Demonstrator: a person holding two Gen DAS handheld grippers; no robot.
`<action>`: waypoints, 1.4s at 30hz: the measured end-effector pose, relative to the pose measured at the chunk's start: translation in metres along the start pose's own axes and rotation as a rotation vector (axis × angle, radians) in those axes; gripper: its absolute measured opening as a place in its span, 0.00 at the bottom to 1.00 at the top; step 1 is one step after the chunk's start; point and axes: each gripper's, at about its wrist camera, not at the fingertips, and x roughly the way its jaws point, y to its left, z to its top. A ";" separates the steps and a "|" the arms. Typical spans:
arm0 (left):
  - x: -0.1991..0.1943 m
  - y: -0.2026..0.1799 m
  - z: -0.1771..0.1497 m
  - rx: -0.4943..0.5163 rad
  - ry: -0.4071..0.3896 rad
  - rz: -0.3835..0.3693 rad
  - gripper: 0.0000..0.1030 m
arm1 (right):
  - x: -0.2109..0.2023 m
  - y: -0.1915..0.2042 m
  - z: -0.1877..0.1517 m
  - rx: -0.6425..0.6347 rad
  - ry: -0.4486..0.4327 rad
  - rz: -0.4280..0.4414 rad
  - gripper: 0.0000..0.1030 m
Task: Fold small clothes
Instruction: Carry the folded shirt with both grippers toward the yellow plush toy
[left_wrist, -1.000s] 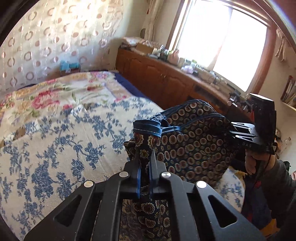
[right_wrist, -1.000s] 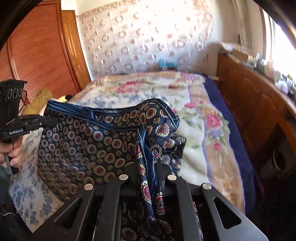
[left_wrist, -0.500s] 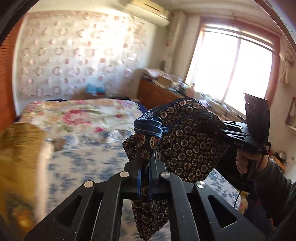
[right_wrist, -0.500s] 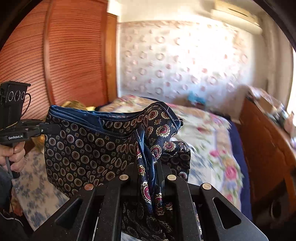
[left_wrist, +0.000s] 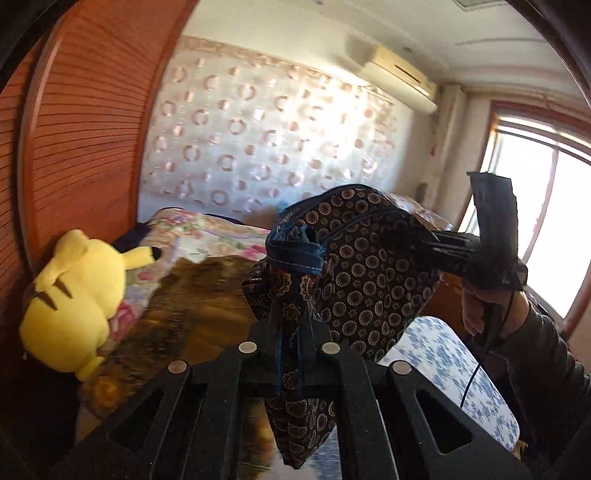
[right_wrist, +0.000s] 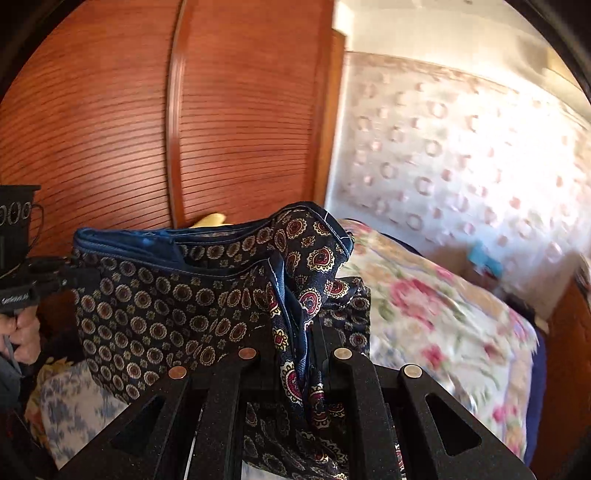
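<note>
A dark navy patterned pair of shorts (left_wrist: 362, 280) with a blue waistband hangs in the air, stretched between both grippers. My left gripper (left_wrist: 290, 332) is shut on one end of the waistband. My right gripper (right_wrist: 297, 332) is shut on the other end of the shorts (right_wrist: 177, 306). In the left wrist view the right gripper (left_wrist: 461, 251) shows at the right with the hand that holds it. In the right wrist view the left gripper (right_wrist: 40, 277) shows at the far left. The shorts hang above the bed.
A bed with a floral cover (right_wrist: 443, 314) and a blue-flowered sheet (left_wrist: 461, 365) lies below. A yellow plush toy (left_wrist: 74, 295) sits at the bed's left by a wooden wardrobe (right_wrist: 184, 129). A window (left_wrist: 561, 229) is at the right.
Both grippers have risen and tilted up with the shorts held between them, and the views have swung left toward the wardrobe and the plush toy. Both grips are unchanged.
</note>
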 end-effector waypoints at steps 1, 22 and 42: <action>-0.001 0.012 -0.002 -0.026 -0.004 0.019 0.06 | 0.015 -0.002 0.012 -0.016 0.008 0.014 0.10; 0.009 0.079 -0.057 -0.136 0.127 0.228 0.07 | 0.160 -0.002 0.065 -0.091 0.035 -0.002 0.53; -0.017 0.046 -0.057 0.028 0.097 0.331 0.80 | 0.133 -0.017 -0.021 0.129 0.106 0.088 0.56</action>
